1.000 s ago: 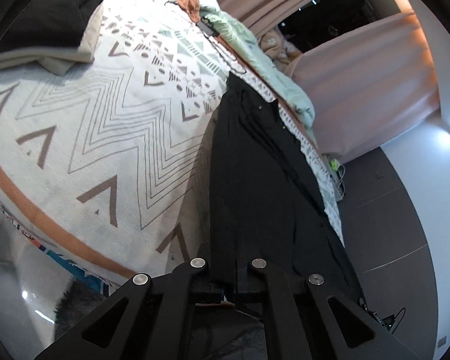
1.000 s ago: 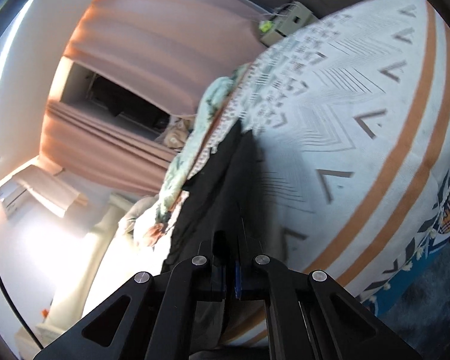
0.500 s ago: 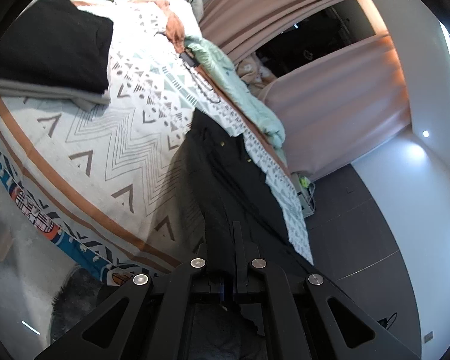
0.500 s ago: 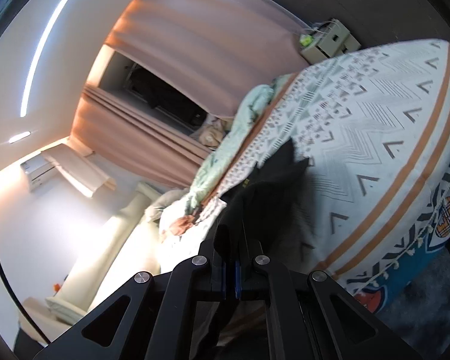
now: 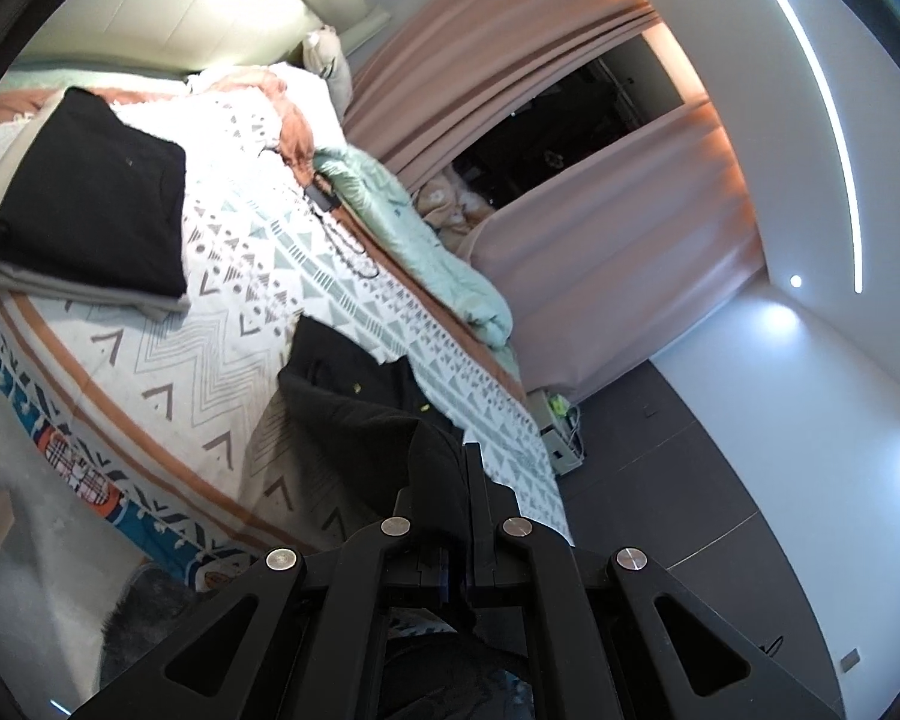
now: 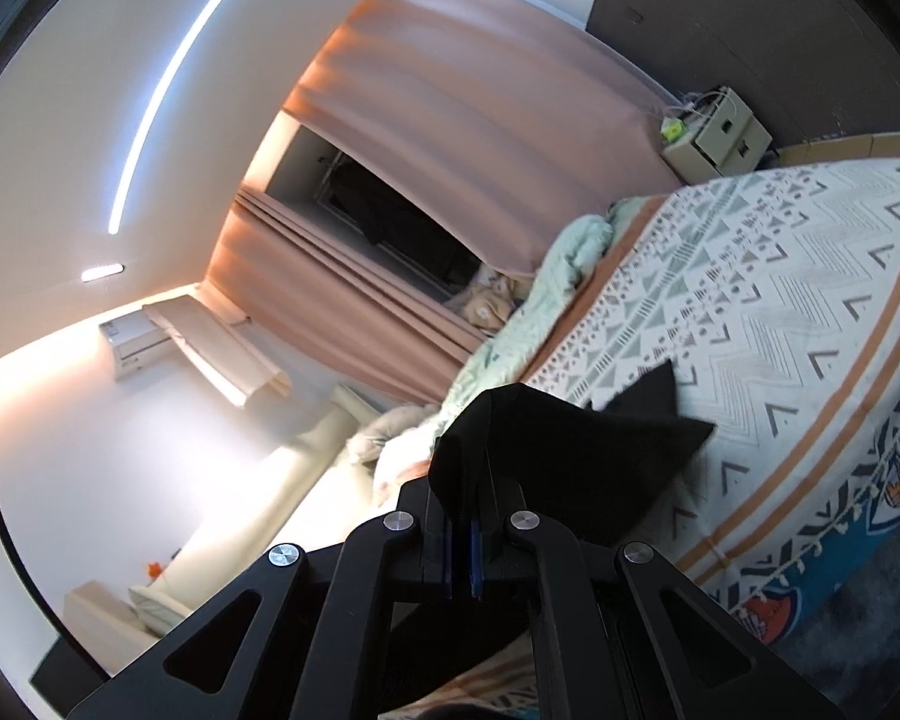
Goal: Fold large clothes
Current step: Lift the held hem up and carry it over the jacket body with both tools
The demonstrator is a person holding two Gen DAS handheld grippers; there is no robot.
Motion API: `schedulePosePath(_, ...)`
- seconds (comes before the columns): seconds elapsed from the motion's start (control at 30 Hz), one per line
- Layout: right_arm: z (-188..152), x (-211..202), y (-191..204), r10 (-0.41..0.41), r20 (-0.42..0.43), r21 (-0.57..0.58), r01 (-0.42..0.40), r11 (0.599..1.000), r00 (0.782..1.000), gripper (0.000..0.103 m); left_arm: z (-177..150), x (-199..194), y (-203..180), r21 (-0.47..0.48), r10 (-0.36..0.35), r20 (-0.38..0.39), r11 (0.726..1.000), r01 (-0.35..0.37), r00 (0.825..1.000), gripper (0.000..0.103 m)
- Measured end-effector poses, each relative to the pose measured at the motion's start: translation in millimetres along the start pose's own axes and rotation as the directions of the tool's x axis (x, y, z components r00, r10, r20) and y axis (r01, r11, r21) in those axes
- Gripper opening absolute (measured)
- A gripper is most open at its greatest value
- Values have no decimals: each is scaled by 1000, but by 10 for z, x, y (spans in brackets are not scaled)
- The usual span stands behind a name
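Observation:
A large black garment [image 5: 360, 420] lies partly on the patterned bedspread [image 5: 234, 312] and rises bunched toward me. My left gripper [image 5: 457, 474] is shut on one edge of it, held above the bed's foot. In the right wrist view the same black garment [image 6: 576, 450] hangs from my right gripper [image 6: 461, 480], which is shut on a folded edge of it, with a pointed corner trailing on the bedspread [image 6: 780, 312].
A folded black garment on a grey one [image 5: 90, 210] lies at the bed's left. A mint quilt [image 5: 426, 252] runs along the far side. Pink curtains [image 5: 618, 252], a small white cabinet [image 6: 714, 132] and dark floor [image 5: 720, 480] lie beyond.
Both grippers have risen and pulled back from the bed, lifting the black garment. It was stretched long over the bedspread and is now gathered and shorter.

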State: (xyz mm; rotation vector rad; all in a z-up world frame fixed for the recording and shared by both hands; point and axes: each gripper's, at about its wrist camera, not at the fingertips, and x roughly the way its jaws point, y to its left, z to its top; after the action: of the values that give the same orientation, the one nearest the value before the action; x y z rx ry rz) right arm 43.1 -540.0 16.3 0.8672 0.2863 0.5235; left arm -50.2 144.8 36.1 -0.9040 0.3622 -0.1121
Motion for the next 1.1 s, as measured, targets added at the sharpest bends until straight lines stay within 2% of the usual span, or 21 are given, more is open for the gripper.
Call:
schedulePosePath(0.2,232,275,70,-11,16,-9,11,1000,1000,5,262,164,-177,24,-6,24,1000,5,1000,2)
schedulePosePath(0.6,809,1417,89,-63,55,1,63,998,996,5,1070,1177,-439,55,43,54,997,-46,998,2)
schedulePosePath(0.87,1058,2384,-88,-132,37,-27,133,991,991,5,1481,2017,-330,55,136,55,989,-139,989,2)
schedulePosePath(1.1,1166,3182,-422,-201,-8,-13,201,979,980,5,1729,2842,-37,46,206,17,977,-207,978,2)
